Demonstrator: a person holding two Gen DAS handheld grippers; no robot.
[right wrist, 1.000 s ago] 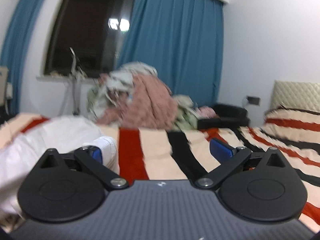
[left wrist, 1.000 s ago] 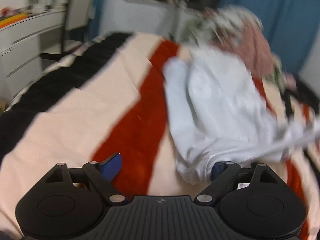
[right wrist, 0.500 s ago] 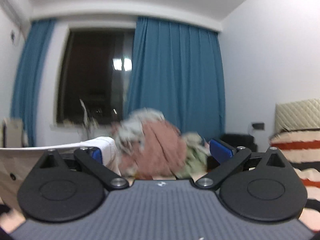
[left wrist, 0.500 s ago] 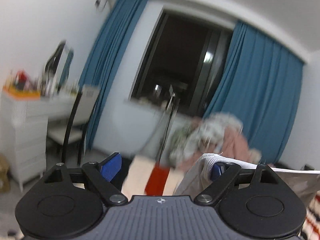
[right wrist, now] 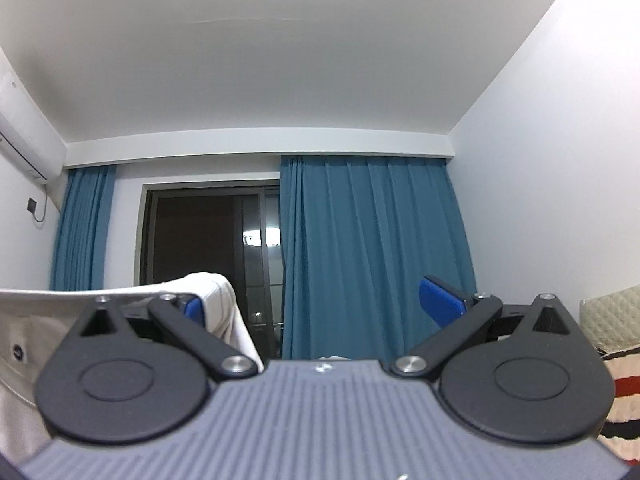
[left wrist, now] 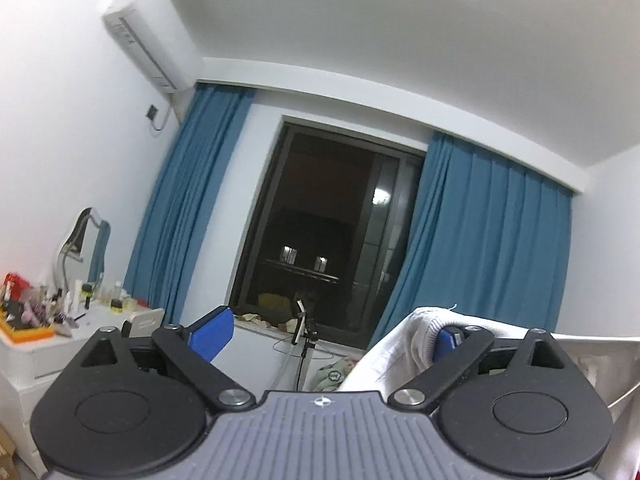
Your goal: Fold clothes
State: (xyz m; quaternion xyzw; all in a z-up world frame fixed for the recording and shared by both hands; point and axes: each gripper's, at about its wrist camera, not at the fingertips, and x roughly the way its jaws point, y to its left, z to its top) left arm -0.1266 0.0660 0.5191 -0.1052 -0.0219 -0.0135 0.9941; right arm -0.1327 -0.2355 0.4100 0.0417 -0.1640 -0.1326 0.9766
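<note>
Evidently, progress: judged early; the white garment [left wrist: 404, 344] hung raised between the two tools and no fold was visible in it.
Left gripper [left wrist: 332, 334]: its blue pads stood wide apart, yet the garment's ribbed edge was draped over the right-hand finger [left wrist: 448, 340], hooked there rather than pinched.
Right gripper [right wrist: 320, 308]: likewise spread, with cloth [right wrist: 218, 300] wrapped over its left-hand finger [right wrist: 192, 307] and the other pad bare.
Garment position: stretched taut in the air between the tools, at the right edge of the left view and the left edge of the right view.
Left to do: by my judgement, lowering the garment flat and making every fold.
Left view only: dresser [left wrist: 48, 348] crowded with bottles, a mirror [left wrist: 82, 240], and a tripod [left wrist: 304, 332] below the window [left wrist: 332, 232].
Right view only: a striped bed cover [right wrist: 624, 392] and a quilted headboard [right wrist: 612, 316].
Both views: blue curtains [right wrist: 372, 252], air conditioner [left wrist: 152, 52].
</note>
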